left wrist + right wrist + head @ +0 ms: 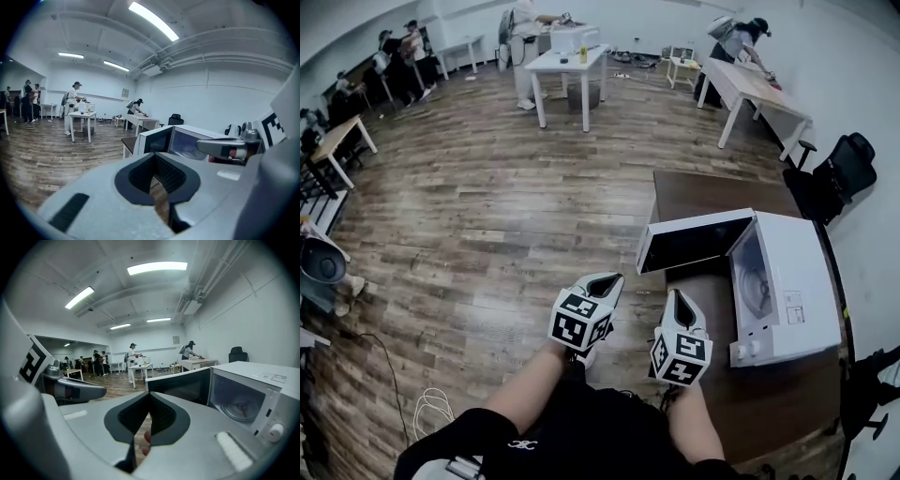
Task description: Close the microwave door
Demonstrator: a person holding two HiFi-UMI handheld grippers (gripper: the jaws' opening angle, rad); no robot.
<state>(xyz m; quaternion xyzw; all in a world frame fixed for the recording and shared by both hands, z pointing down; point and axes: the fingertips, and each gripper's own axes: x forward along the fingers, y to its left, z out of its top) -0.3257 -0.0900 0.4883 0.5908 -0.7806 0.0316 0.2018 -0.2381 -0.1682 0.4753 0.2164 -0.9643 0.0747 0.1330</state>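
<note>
Your left tongs (605, 281) and right tongs (678, 298) were pinched together, empty, boxy white microwave (792, 272) ahead-right of them, glossy dark door (694, 242) swung wide, wood-plank floor (487, 234) open to their left.

Microwave (792, 272): white casing, smooth, satin finish. Its door (694, 242): dark glossy glass in a white plastic frame. Table (712, 192): dark brown wood, matt. Floor (487, 216): wood-look planks, grainy pattern, light sheen. Left gripper (605, 279) and right gripper (678, 298): grey matt plastic shells. Pads (130, 416): black, ribbed, rubbery look. Sleeve (581, 436): black cloth.
</note>
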